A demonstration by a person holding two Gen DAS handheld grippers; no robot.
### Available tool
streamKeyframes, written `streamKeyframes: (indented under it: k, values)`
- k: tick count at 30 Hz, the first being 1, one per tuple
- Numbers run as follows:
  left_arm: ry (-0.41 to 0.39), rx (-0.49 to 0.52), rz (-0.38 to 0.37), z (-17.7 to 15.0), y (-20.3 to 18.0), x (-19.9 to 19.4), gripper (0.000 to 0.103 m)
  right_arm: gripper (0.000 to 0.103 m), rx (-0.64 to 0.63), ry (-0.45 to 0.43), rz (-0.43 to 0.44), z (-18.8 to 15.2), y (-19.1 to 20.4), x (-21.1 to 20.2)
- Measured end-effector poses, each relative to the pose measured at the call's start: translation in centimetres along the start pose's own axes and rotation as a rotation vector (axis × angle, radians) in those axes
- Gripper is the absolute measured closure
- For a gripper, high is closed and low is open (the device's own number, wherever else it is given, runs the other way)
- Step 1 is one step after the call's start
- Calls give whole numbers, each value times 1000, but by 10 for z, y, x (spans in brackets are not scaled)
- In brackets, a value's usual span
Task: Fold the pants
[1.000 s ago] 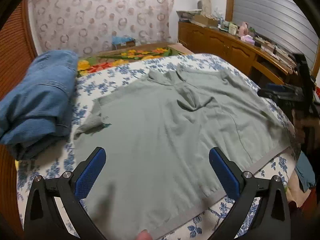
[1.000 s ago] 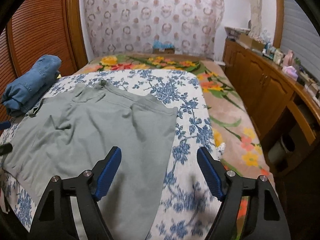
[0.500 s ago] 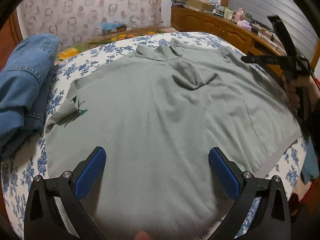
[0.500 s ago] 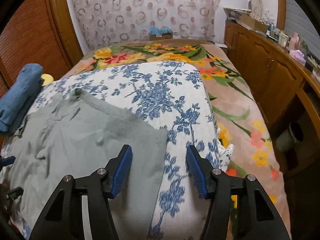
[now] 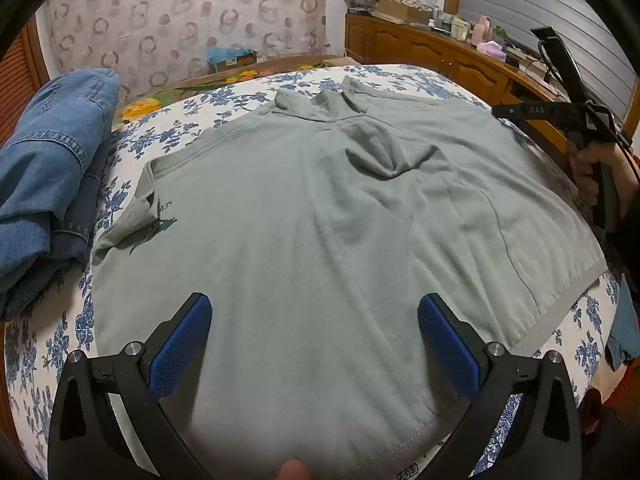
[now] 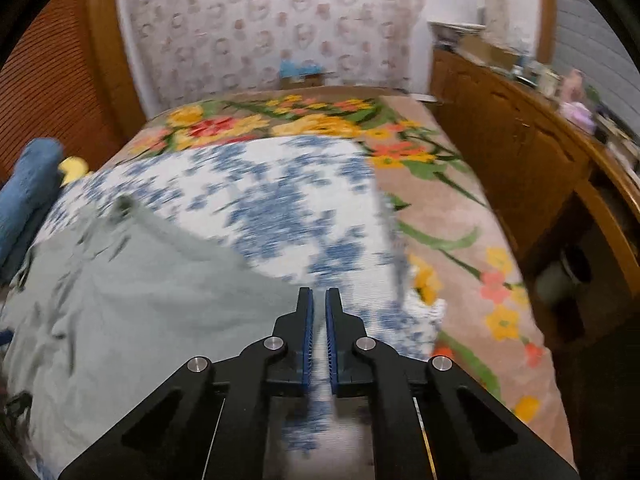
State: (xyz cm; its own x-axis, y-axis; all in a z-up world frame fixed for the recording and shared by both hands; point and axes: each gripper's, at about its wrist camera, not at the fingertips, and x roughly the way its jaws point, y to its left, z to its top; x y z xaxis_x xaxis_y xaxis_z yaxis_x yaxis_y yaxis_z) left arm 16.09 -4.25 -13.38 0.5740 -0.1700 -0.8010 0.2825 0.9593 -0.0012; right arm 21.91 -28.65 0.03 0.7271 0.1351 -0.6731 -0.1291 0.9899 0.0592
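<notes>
The left tool (image 5: 314, 344) stands wide, its two blue pads (image 5: 180, 346) spread apart low over the near part of the grey-green pants (image 5: 320, 208), with nothing clamped between them. The right tool (image 6: 317, 334) is drawn narrow, its blue pads almost meeting with only a thin slit left; nothing shows pinched in that slit, and past it lies the blue-flowered quilt (image 6: 280, 200) just beside the right edge of the pants (image 6: 140, 292). In the left wrist view the right tool (image 5: 520, 111) is seen side-on at the far right, gripped by a hand (image 5: 588, 172) over the right border of the cloth.

The pants lie spread flat on the bed, on the quilt (image 5: 132, 148), with a small raised wrinkle near the middle and a banded hem toward the near right. A heap of blue denim (image 5: 48, 168) sits on the left side of the bed, just beside the pants. A wooden cabinet (image 6: 520, 148) runs along the right of the bed. The right wrist view is blurred.
</notes>
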Motion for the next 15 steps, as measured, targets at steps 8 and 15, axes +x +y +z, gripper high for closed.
streamKeyframes:
  k: [8,15]
  values:
    - [0,0,0,0,0,0,0,98,24,-7,19,-6,-12,-20]
    - [0,0,0,0,0,0,0,88,-137,-24,113,-28,46,-53]
